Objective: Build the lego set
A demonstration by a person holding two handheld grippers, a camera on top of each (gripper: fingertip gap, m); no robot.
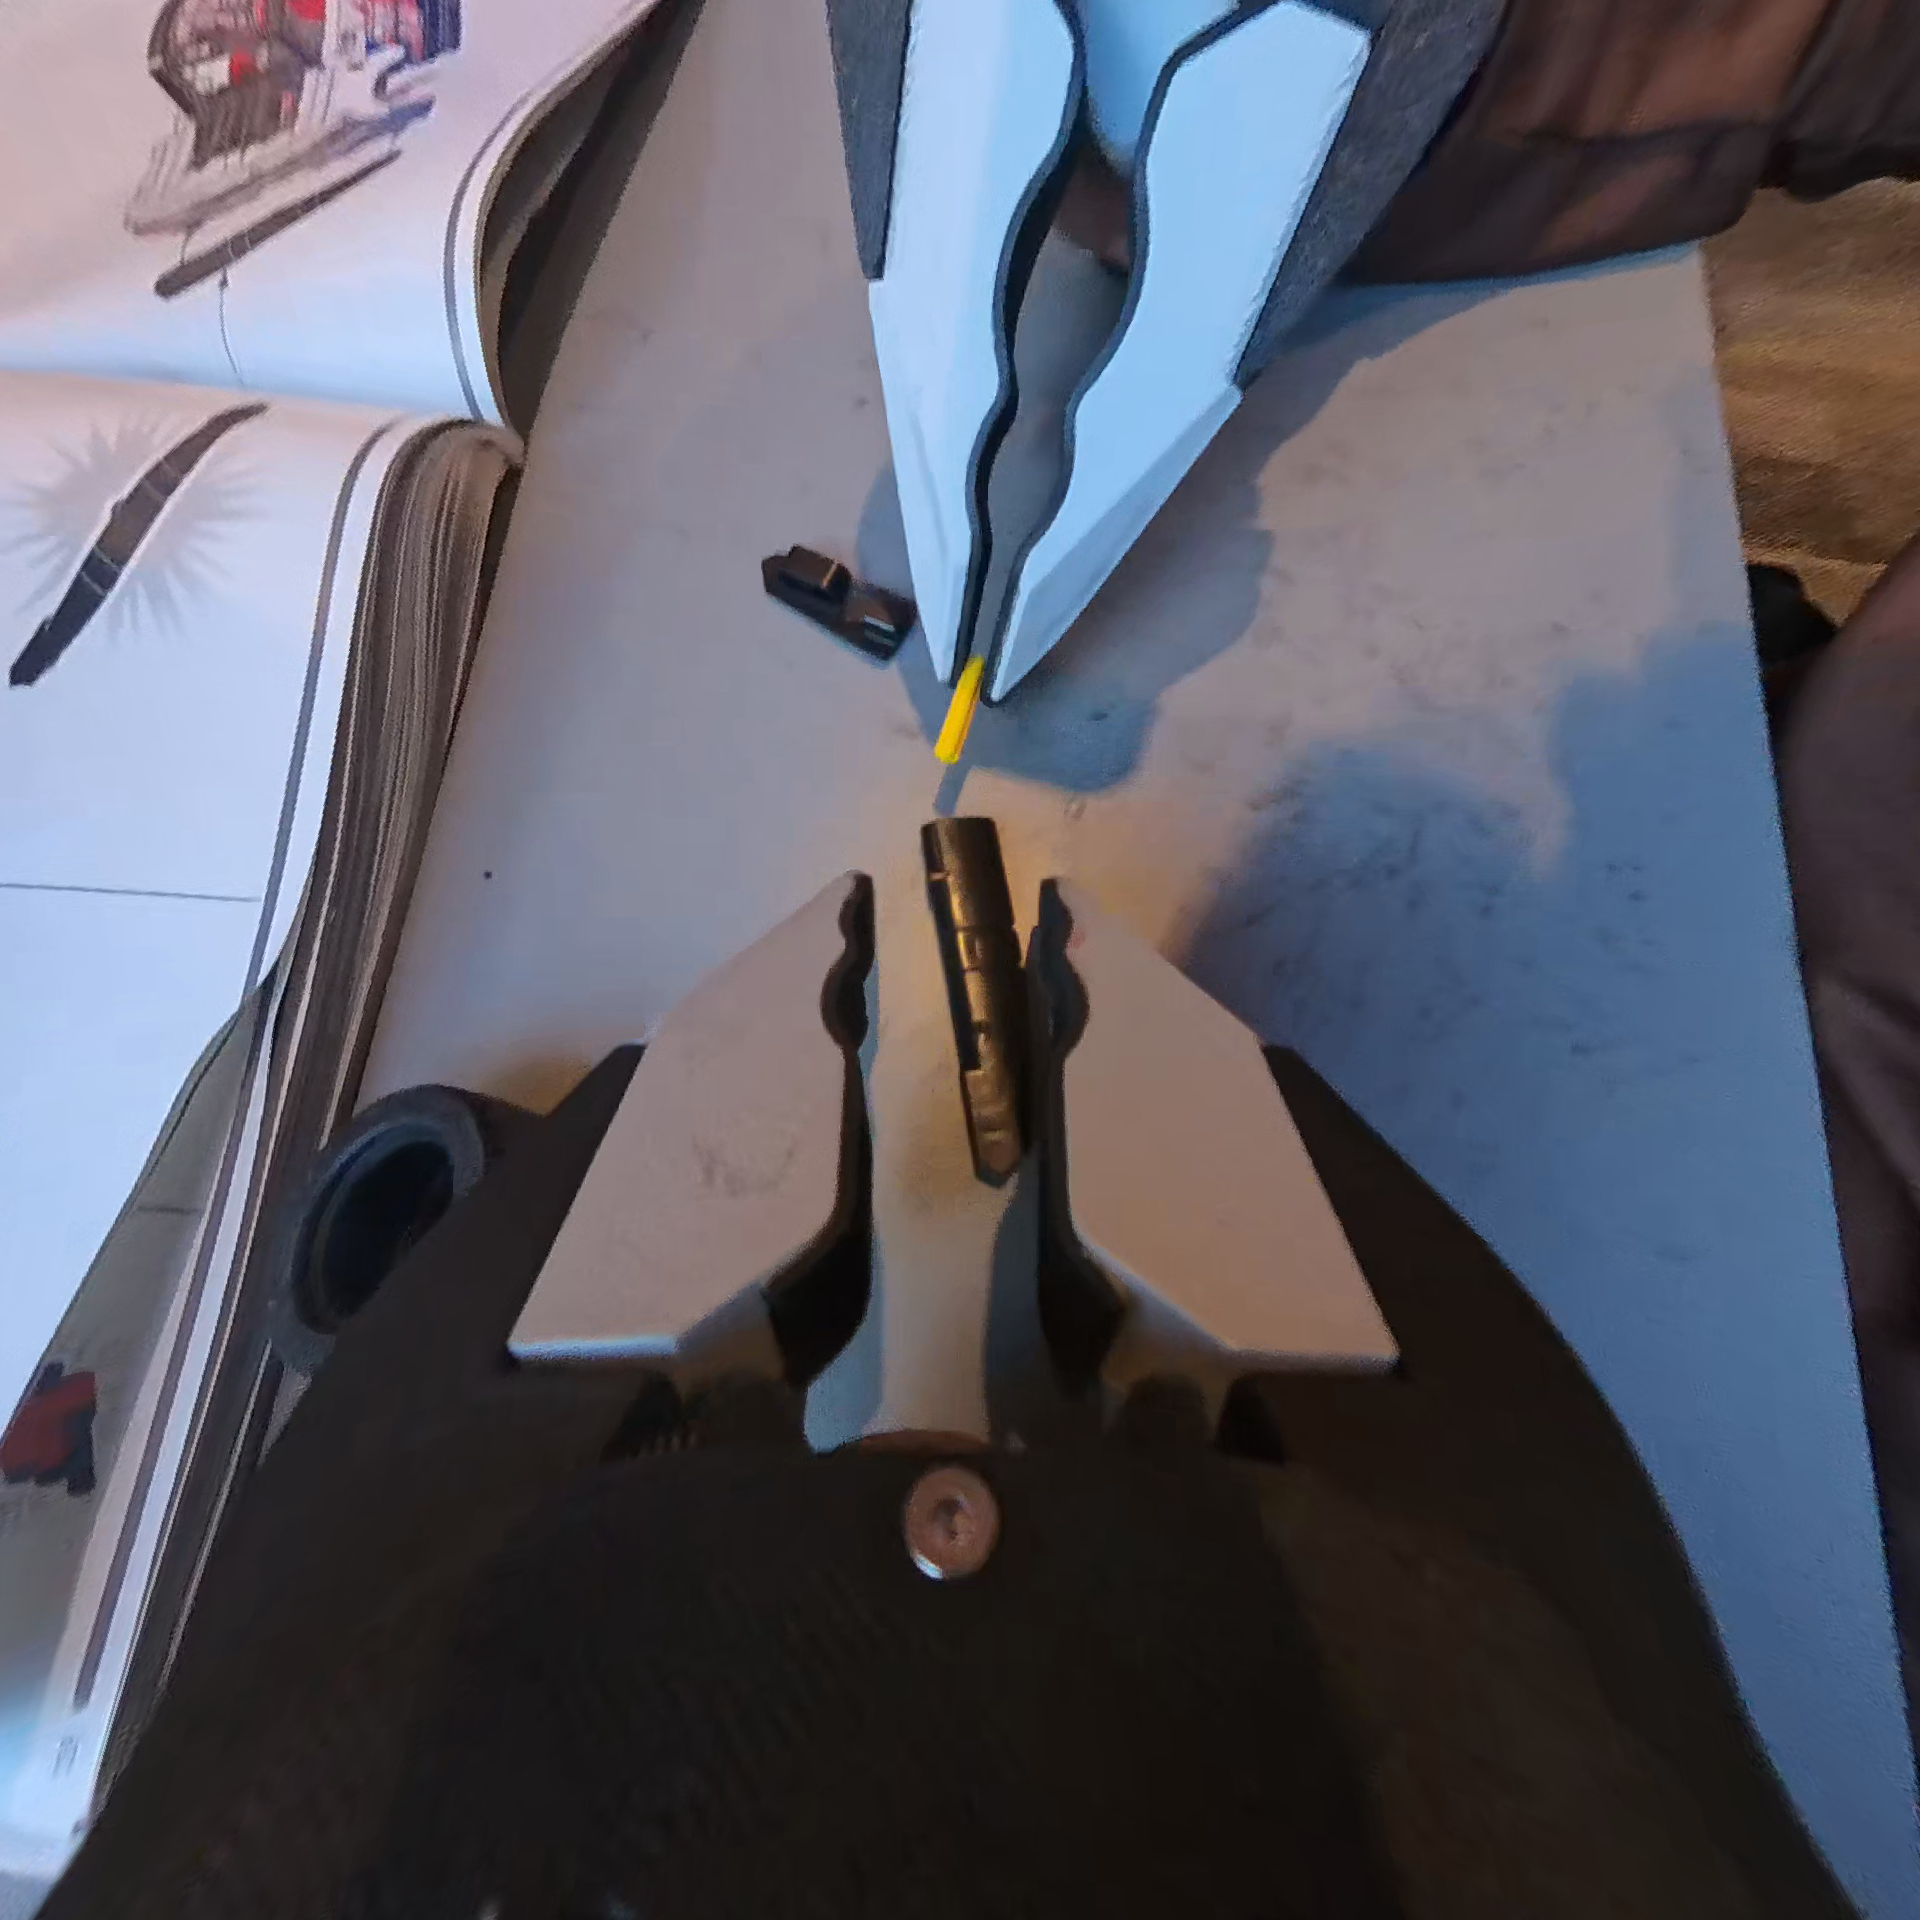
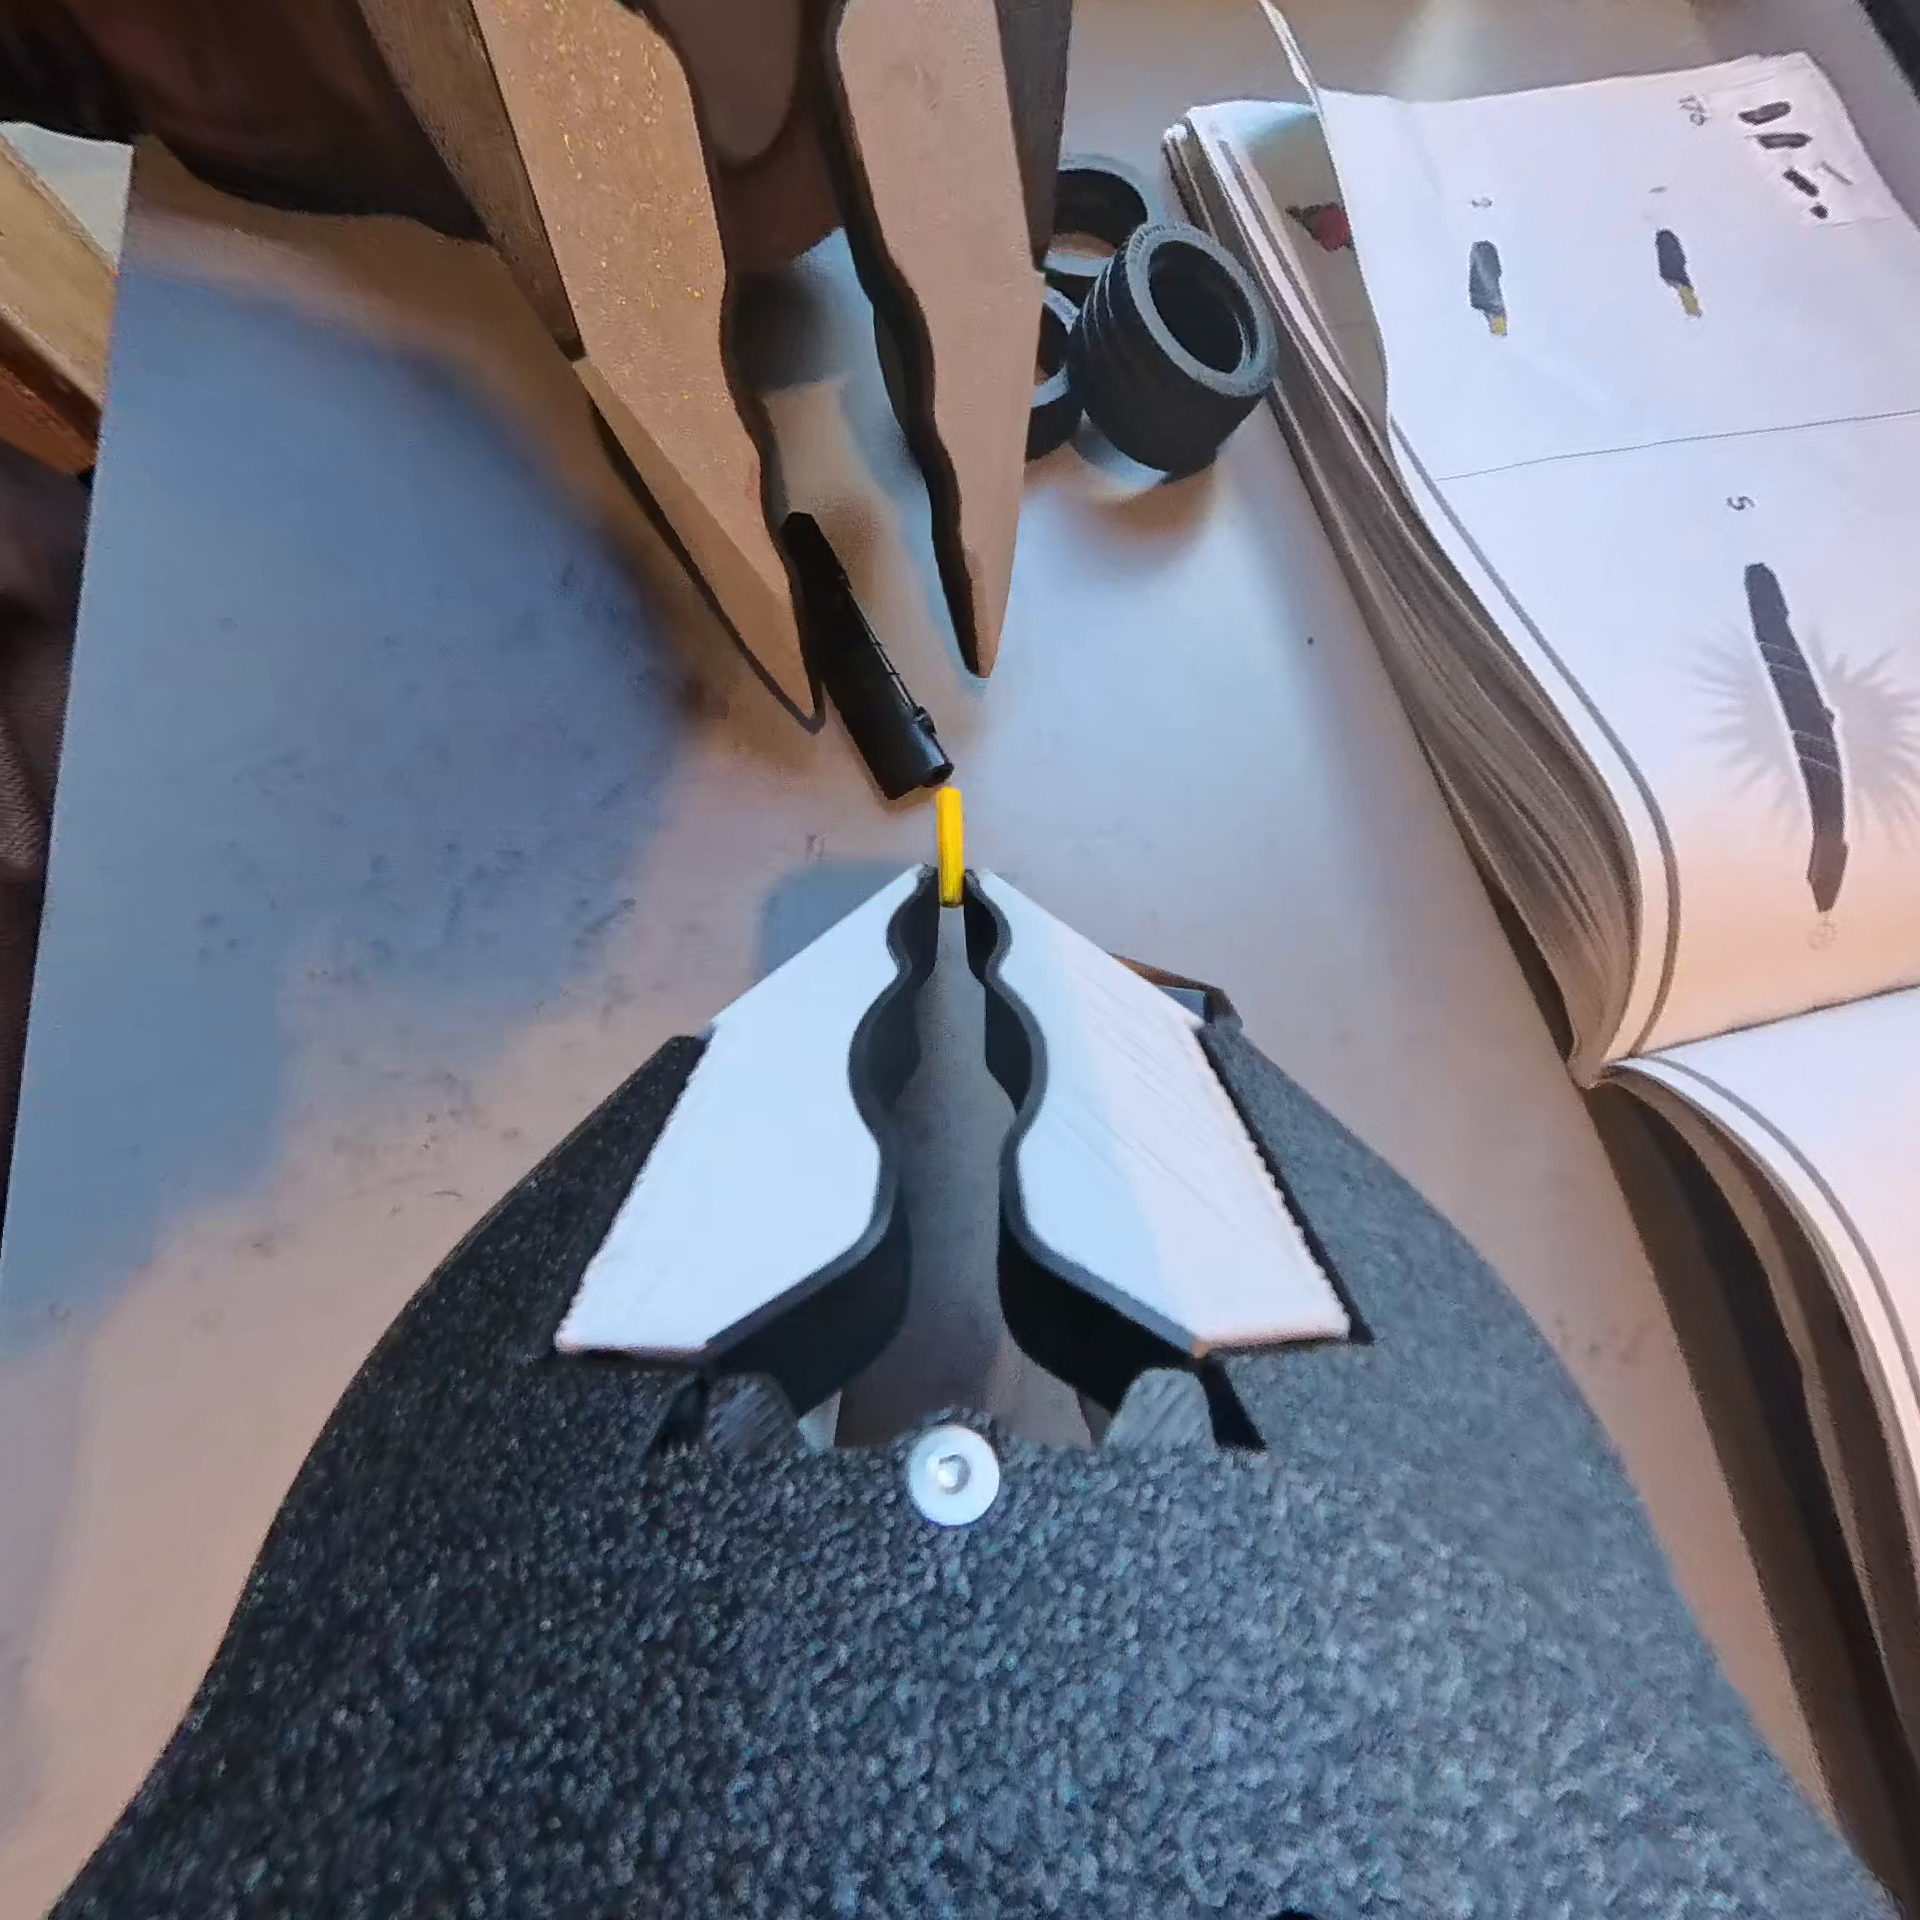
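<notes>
Left wrist view, left to right: open instruction book [image 1: 156, 623] at far left, small black piece [image 1: 836, 603] lying loose on the surface [image 1: 1455, 935], then left tool [image 1: 951, 894] spread wide around black connector tube [image 1: 971, 987], touching only the right finger [image 1: 1049, 966]. Right tool [image 2: 948, 878] pinched narrow on yellow axle [image 2: 948, 842], tip just short of tube mouth. Likely step: seating axle in tube; next, needs closing on the tube, truer alignment, straight push.
</notes>
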